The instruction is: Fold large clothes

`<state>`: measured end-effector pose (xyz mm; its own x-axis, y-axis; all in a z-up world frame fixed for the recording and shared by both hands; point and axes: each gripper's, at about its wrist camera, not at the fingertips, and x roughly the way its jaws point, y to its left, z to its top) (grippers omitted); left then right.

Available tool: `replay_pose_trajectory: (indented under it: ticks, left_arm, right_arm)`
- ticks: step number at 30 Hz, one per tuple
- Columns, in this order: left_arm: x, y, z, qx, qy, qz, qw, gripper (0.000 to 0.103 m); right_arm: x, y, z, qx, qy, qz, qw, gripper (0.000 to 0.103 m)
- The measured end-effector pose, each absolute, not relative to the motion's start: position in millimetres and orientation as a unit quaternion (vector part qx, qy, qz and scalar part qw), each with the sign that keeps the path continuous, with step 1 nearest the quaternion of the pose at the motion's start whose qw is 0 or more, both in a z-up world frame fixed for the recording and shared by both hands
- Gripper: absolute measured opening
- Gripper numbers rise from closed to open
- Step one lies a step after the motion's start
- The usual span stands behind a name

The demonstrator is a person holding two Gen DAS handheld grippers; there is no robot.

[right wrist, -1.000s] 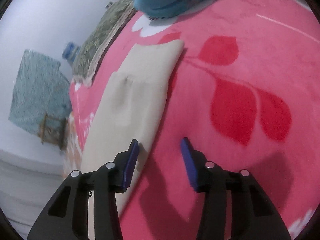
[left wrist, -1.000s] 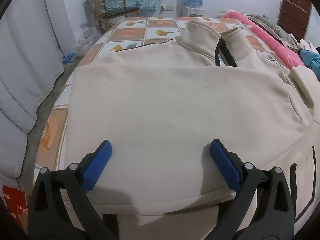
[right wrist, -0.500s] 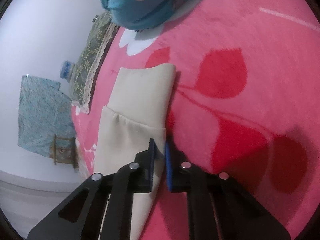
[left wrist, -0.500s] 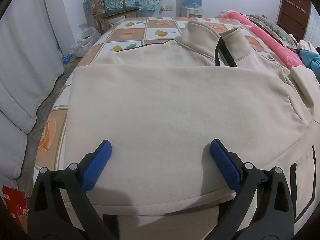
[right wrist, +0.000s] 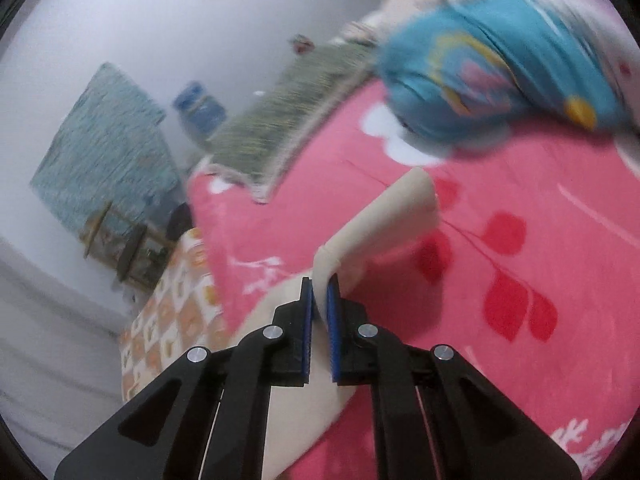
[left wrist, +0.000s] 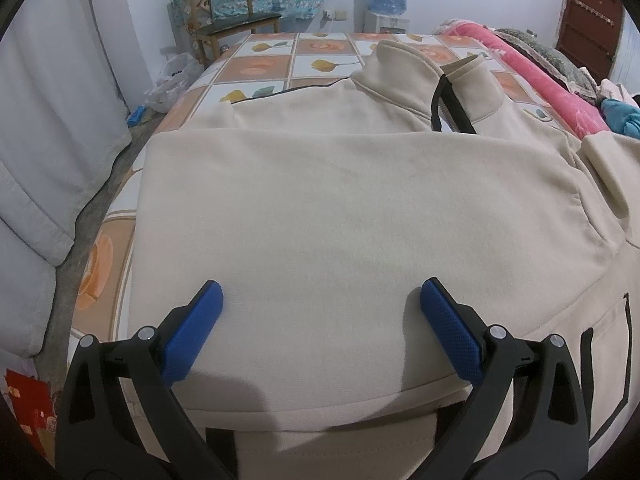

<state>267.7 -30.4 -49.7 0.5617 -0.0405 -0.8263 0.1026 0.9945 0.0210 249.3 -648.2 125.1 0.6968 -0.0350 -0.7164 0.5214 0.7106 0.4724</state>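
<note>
now sleeve (right wrist: 384,216) pinched between right claw (right wrist: 319,284) above pink blanket (right wrist: 520,380)

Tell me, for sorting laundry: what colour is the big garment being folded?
Beige sweatshirt with black trim; left wrist view.

Wooden chair (left wrist: 230,12), pale wall (left wrist: 152,20), perhaps curtain (left wrist: 48,120)
</note>
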Motion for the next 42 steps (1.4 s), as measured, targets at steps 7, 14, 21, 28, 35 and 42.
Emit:
replay_pose_trajectory:
  ticks: [7, 14, 21, 28, 35, 42]
  left_arm:
    - [257.4, -16.1, -31.3, 0.012, 0.458, -0.035, 0.888, 0.08]
    - [241.4, 24.2, -27.5, -0.067, 0.475, -0.05, 0.876, 0.042]
    - [203.1, 65.0, -4.5, -0.115, 0.44, -0.076, 0.887, 0.031]
    - [178.3, 88.0, -0.9, -0.155, 0.438, -0.111, 0.879, 0.031]
    - [186.0, 83.7, 5.8, -0.16, 0.432, -0.141, 0.876, 0.032]
    - [250.6, 61.0, 0.9, -0.132, 0.447, -0.092, 0.88, 0.039]
  right_arm:
    - [262.4, -555.7, 210.0, 0.259, 0.324, -0.096, 0.905, 0.006]
    - [278.1, -415.8, 258.2, 0.182, 0.306, -0.001, 0.934, 0.005]
    - [280.9, -238.4, 237.9, 0.059, 0.32, 0.104, 0.94, 0.005]
    - [267.6, -117.4, 98.6, -0.01, 0.47, 0.225, 0.853, 0.042]
    - [239.7, -183.1, 36.9, 0.083, 0.538, 0.219, 0.81, 0.045]
    - [189.6, -337.5, 61.1, 0.178, 0.484, 0.091, 0.852, 0.048]
